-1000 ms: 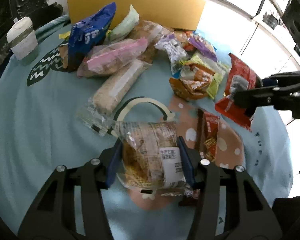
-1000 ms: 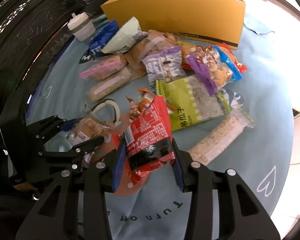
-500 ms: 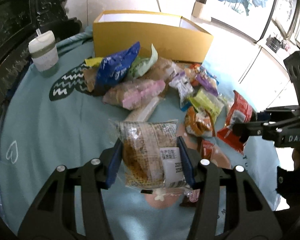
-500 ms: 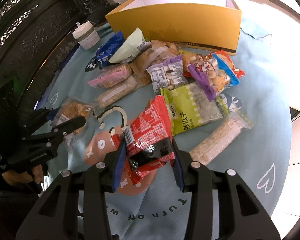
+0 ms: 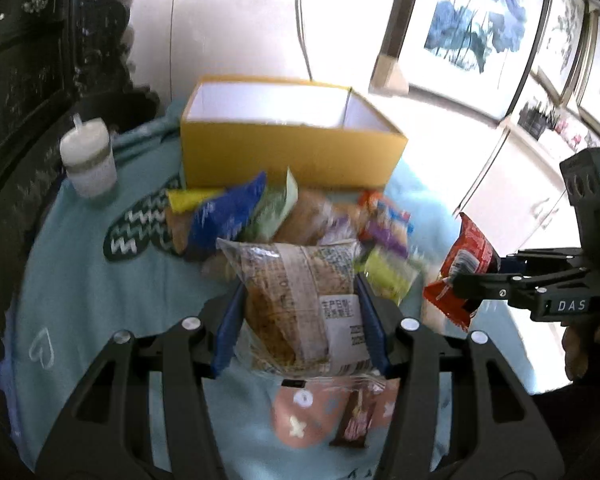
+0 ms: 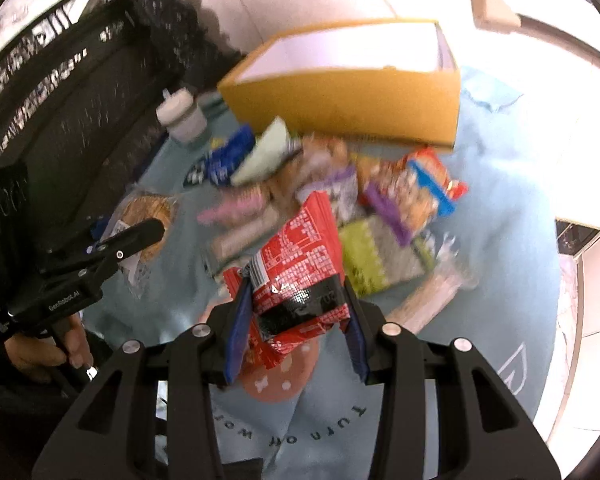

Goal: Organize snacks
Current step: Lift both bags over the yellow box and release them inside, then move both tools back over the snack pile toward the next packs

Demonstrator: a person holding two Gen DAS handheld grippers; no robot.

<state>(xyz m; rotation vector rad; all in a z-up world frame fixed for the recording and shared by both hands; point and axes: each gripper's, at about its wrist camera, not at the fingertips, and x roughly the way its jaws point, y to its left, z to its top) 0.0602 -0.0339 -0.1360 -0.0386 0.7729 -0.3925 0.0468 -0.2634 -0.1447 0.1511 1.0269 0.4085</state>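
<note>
My left tongs are closed partway on a clear plastic packet of brown noodle-like snack with a white label, blue pads pressing both sides, packet held off the worktop covered in a teal printed cloth. My right tongs are clamped partway on a red foil snack packet with a black band, also clear of the cloth. In the left view the right tongs and the red packet sit at the right edge. The open yellow cardboard box with a white inside stands at the far side of the worktop, and the heap of loose snack packets lies just in front of it: blue, pale green, purple and lime ones, blurred, so I can't tell how many. A white lidded cup with a straw stands left of the box. A dark chocolate bar wrapper lies on a pink patch of the cloth below my left tongs.
</note>
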